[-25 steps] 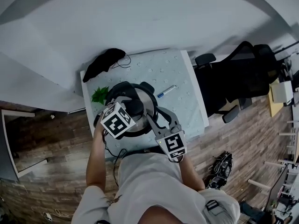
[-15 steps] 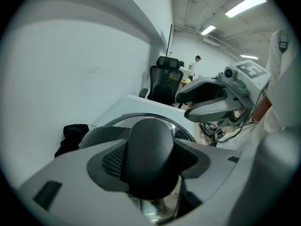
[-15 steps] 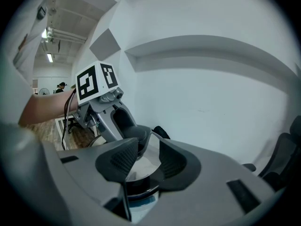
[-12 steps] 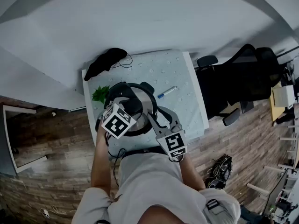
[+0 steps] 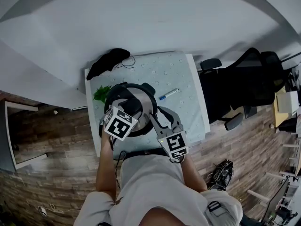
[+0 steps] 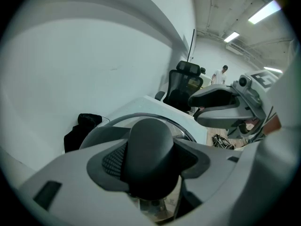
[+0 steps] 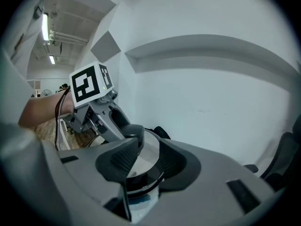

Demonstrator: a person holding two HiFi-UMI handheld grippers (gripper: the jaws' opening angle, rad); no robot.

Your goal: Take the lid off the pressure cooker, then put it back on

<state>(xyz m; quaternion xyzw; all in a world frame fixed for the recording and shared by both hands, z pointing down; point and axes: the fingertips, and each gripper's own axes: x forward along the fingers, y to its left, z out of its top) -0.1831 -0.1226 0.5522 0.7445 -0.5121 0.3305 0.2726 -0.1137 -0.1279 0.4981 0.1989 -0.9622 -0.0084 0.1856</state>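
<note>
The pressure cooker [image 5: 143, 108] stands on the pale table [image 5: 181, 72] with its steel lid [image 5: 145, 99] on top. My left gripper [image 5: 129, 108] reaches in from the near left and is shut on the lid's black knob [image 6: 150, 147], which fills the space between both pads in the left gripper view. The right gripper [image 5: 154, 117] comes in at the cooker's near right side. Its jaws stand apart in the right gripper view, straddling the lid's dark rim [image 7: 141, 181], with the pads touching nothing that I can see. The knob [image 7: 133, 132] and the left gripper show beyond them.
A blue-capped pen [image 5: 168, 93] lies right of the cooker. Green leaves [image 5: 101, 94] sit at its left and a black cloth [image 5: 107, 61] lies at the far left corner. A black office chair [image 5: 235, 79] stands off the table's right edge. A wall runs behind.
The head view has shifted slightly. Both grippers keep their places at the cooker, and the lid stays on it.
</note>
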